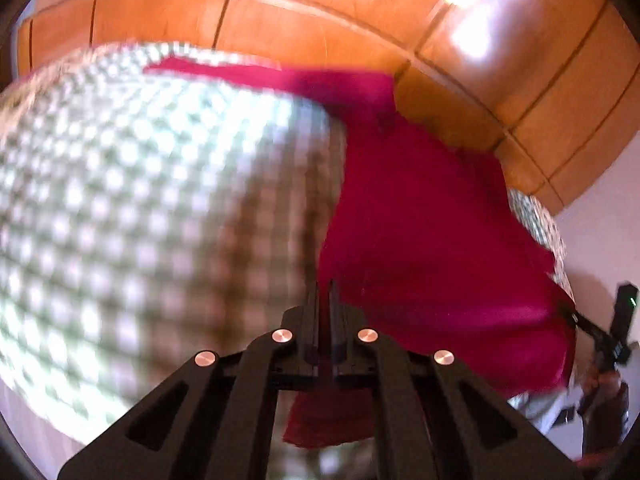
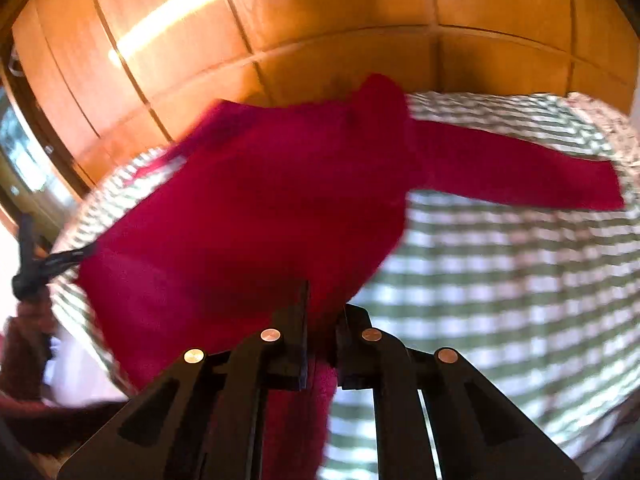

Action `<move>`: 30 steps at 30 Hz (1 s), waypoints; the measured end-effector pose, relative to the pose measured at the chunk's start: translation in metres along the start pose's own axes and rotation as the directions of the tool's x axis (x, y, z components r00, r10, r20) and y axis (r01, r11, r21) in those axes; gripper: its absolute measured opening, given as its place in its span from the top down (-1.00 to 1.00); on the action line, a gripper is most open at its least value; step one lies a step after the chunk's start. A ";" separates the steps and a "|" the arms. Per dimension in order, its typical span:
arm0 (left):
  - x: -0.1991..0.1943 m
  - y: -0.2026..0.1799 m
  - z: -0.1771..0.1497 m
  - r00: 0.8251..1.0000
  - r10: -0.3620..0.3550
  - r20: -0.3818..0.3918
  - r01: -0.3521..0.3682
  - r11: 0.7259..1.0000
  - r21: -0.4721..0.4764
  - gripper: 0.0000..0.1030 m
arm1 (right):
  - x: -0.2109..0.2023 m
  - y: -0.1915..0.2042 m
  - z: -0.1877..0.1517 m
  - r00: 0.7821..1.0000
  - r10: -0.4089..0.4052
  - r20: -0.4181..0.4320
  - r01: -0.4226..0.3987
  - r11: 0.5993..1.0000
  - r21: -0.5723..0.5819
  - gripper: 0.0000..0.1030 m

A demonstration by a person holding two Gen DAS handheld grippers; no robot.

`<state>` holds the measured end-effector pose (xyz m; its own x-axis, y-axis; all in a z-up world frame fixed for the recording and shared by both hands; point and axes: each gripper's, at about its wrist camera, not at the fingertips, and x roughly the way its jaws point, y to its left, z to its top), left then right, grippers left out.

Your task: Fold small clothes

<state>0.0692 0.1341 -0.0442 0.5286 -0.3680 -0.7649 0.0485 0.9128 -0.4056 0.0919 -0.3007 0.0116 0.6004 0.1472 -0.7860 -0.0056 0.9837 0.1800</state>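
A small magenta-red garment (image 1: 432, 216) with long sleeves hangs stretched between my 2 grippers, lifted above a bed. From the right wrist camera, its body (image 2: 248, 216) fills the middle of the view, and 1 sleeve reaches out to the right, lying over the bedcover. Both views are blurred, so the fabric's edges look soft.

My left gripper (image 1: 324, 296) has its 2 black fingers pressed nearly together, clenched on an edge of the garment; a fold of the red cloth droops below the fingers. In the right wrist view this same gripper (image 2: 76, 258) appears small at the far left, pinching the garment's corner, with my hand behind it.

My right gripper (image 2: 324, 304) is clamped on the garment too: red cloth passes between its 2 fingers and hangs down beneath them. In the left wrist view it (image 1: 576, 316) shows small at the far right, gripping the garment's other corner.

Beneath the garment lies a bedcover (image 1: 140, 200) in a green and white check, brightly lit; in the right wrist view the check (image 2: 500, 280) blurs into stripes. Behind the bed stands a wall of glossy orange-brown wooden panels (image 1: 320, 12), divided by dark grooves and carrying bright reflections of light.
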 end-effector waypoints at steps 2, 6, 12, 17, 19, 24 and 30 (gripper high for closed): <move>0.005 -0.007 -0.024 0.999 -0.001 -0.049 0.001 1.000 0.000 0.94 | 0.013 -0.008 -0.012 0.998 -0.051 -0.048 0.051 0.999 -0.016 0.84; 0.012 -0.020 -0.053 0.993 0.086 -0.076 -0.082 0.995 0.051 0.80 | 0.040 -0.015 -0.043 0.981 -0.126 -0.147 0.121 0.992 -0.043 0.84; -0.008 -0.025 -0.026 0.986 0.165 0.035 -0.167 0.984 0.055 0.48 | 0.024 -0.020 -0.036 0.991 -0.126 -0.035 0.128 0.991 0.040 -0.42; 0.003 -0.048 0.003 0.979 0.176 0.101 -0.183 0.981 0.059 0.14 | 0.019 0.001 -0.009 0.969 -0.236 0.074 0.234 0.972 0.034 -0.44; 0.009 -0.060 0.008 0.977 0.175 0.122 -0.184 0.980 0.070 -0.04 | 0.024 0.019 0.005 0.966 -0.241 0.090 0.240 0.970 0.022 -0.46; 0.026 -0.080 0.010 0.973 0.198 0.116 -0.209 0.974 0.084 -0.13 | 0.039 0.062 0.015 0.945 -0.292 0.151 0.302 0.952 -0.051 -0.59; 0.041 -0.094 0.004 0.971 0.223 0.089 -0.233 0.966 0.115 -0.14 | 0.061 0.089 0.010 0.950 -0.284 0.132 0.301 0.945 -0.132 -0.60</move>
<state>0.0898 0.0345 -0.0353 0.5992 -0.1375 -0.7887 0.0215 0.9875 -0.1559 0.1364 -0.2052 -0.0147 0.6772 -0.1533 -0.7197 0.0701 0.9870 -0.1444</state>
